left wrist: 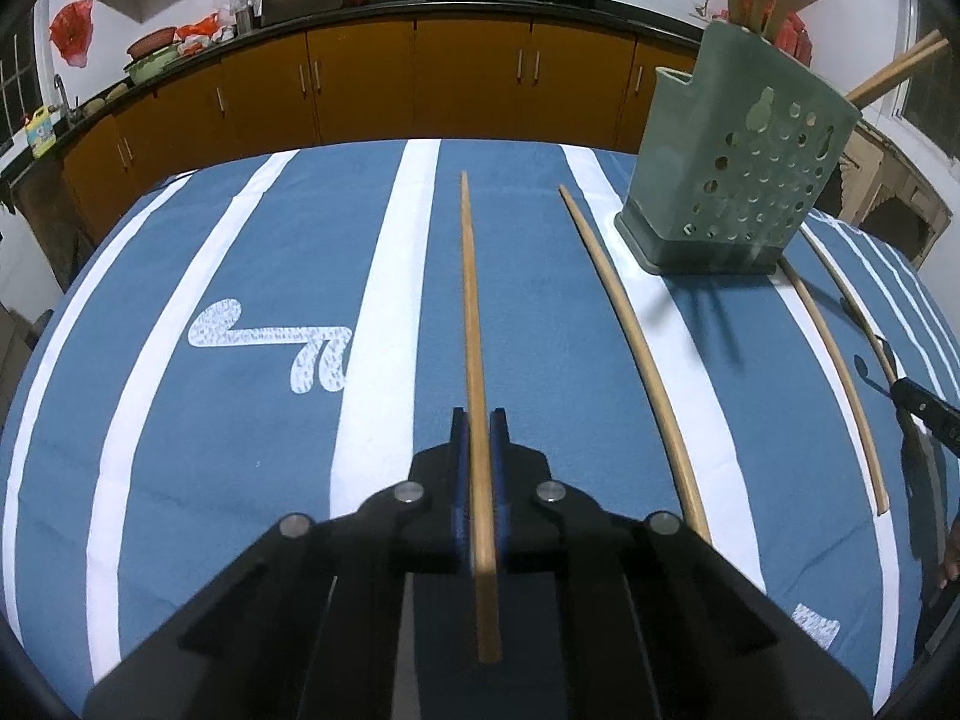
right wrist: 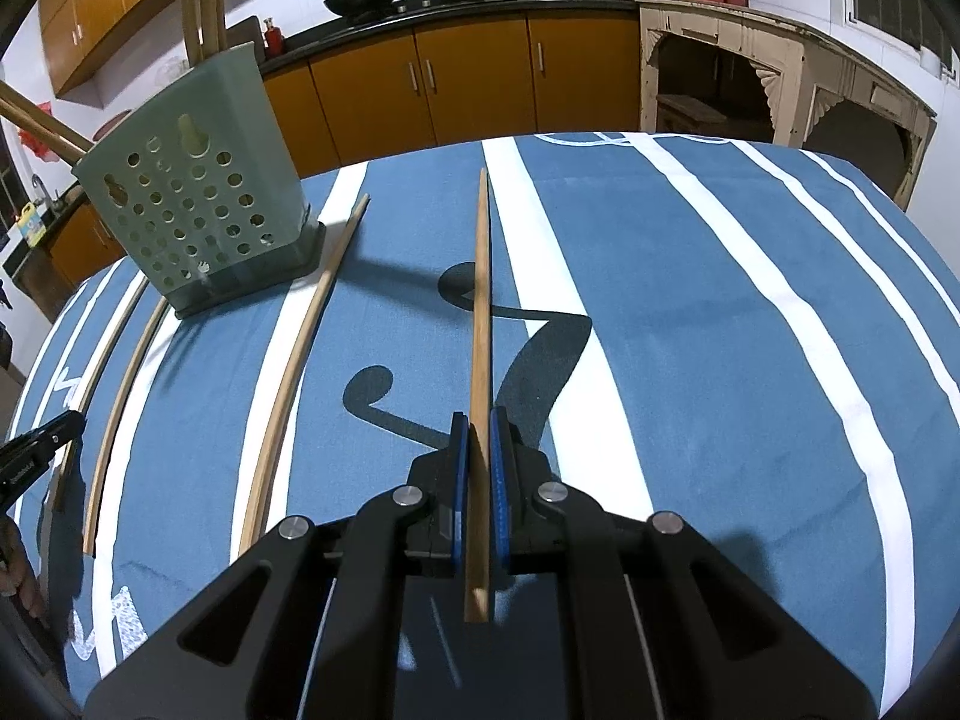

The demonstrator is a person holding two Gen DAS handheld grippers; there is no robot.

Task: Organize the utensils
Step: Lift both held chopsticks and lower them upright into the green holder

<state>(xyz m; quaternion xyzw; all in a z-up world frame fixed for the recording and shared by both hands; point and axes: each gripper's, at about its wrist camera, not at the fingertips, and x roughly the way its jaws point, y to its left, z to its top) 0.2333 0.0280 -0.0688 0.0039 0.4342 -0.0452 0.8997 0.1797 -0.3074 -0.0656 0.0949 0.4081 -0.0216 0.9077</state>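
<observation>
— Where are our chopsticks? 
— We pinch one in each gripper. The left gripper (left wrist: 478,420) has its blue pads pressed on a chopstick (left wrist: 474,324) whose long axis runs straight ahead along the fingers, tip pointing away from us, left of the holder (left wrist: 738,162). 
— And the right? 
— The right gripper (right wrist: 478,420) likewise clamps a second chopstick (right wrist: 480,300), pointing forward, right of the holder (right wrist: 198,192). 
— What else do we see? 
— Loose sticks (left wrist: 636,336) lie on the striped cloth (left wrist: 240,240) beside the holder's base, roughly parallel to ours. More sticks stand upright inside the holder, some leaning out. Behind it runs a counter (left wrist: 420,6) with woks.
</observation>
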